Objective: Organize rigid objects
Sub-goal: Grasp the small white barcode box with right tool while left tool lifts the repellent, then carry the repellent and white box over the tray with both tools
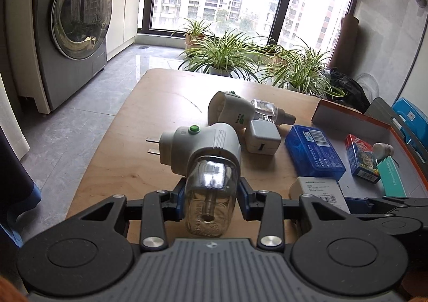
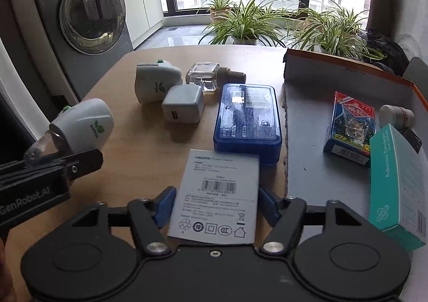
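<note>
We see the left gripper (image 1: 211,201) clamped on a plug-in vaporizer's clear bottle (image 1: 210,195), raised above the wooden table (image 1: 128,141). The right gripper (image 2: 214,208) straddles a white labelled box (image 2: 216,195); pad contact is hard to judge. Beyond, the blue case (image 2: 247,117) hides part of the tray (image 2: 347,74) edge.

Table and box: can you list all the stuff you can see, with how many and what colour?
Plug-in vaporizer: two, white; one held, one lying on table.
Glass bottle: one, clear, beside the lying vaporizer.
Charger: one, white, table middle.
Plastic case: one, blue, by tray.
White box: one, near table edge.
Tray: one, grey and orange, right.
Card pack: one, blue-red, in tray.
Small jar: one, white, in tray.
Bandage box: one, teal, in tray.
Left gripper: holds vaporizer.
Right gripper: around white box.
</note>
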{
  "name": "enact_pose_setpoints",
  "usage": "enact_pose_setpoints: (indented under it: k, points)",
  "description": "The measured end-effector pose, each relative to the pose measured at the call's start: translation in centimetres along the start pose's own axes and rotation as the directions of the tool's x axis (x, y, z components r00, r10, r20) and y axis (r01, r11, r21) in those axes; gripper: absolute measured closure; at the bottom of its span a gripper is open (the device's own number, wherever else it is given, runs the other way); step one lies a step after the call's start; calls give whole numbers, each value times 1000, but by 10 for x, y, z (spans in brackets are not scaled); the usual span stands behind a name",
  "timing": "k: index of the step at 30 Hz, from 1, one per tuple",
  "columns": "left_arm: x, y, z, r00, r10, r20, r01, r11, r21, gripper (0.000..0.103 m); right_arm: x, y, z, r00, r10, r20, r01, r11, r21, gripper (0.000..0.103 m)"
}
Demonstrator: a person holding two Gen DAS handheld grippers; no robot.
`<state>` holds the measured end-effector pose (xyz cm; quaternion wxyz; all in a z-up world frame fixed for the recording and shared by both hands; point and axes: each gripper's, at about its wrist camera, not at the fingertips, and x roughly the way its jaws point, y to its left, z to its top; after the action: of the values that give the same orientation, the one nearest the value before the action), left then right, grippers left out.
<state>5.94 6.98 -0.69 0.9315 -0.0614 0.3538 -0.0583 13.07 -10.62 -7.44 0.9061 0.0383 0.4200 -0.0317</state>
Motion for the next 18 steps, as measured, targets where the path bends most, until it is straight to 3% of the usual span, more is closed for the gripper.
enact_pose_setpoints:
  k: [11,18]
  points:
    - [-29,-19,-1,999,-32,38,31,999,6,64,-64,-16,2,990,29,140,-32,999,21,32]
    - [-49,-54,-1,996,-71,61,68,997,44,64,-107,-40,-5,979,10,204,-21,998,53,32]
